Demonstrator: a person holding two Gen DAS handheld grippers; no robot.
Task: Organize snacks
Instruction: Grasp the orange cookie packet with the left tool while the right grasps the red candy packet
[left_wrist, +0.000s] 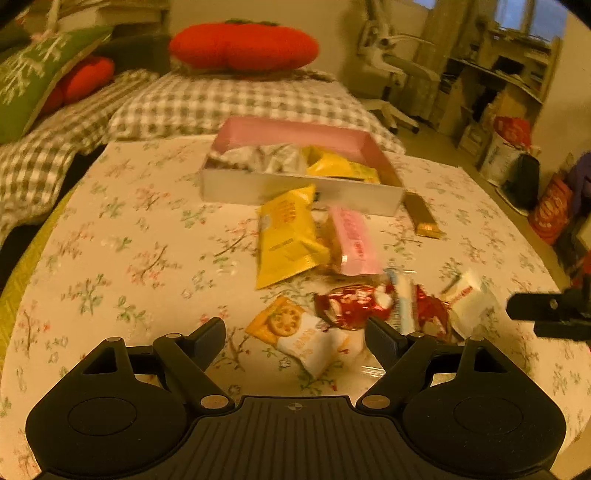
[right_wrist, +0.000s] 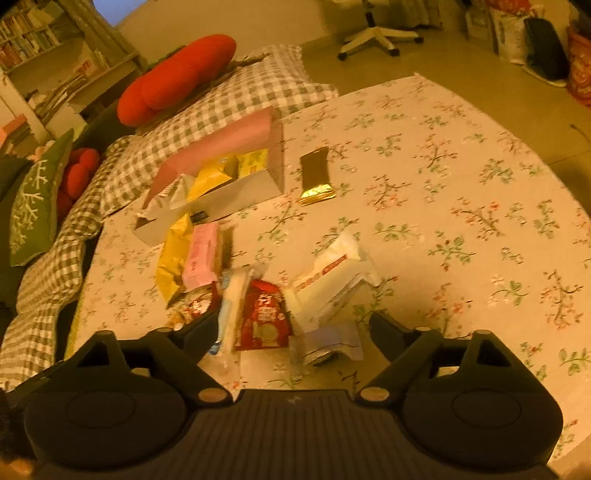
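Lying ahead of both wide-open, empty grippers, left gripper and right gripper, many snacks are still scattered, while few are packed in the box beyond.

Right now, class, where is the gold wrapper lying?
The gold wrapper lies flat on the flowered cloth, just right of the pink box, apart from the snack pile.

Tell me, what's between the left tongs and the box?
Loose snacks, in the left wrist view: a cracker packet nearest the left tongs, then a yellow bag and a pink pack lying just before the box.
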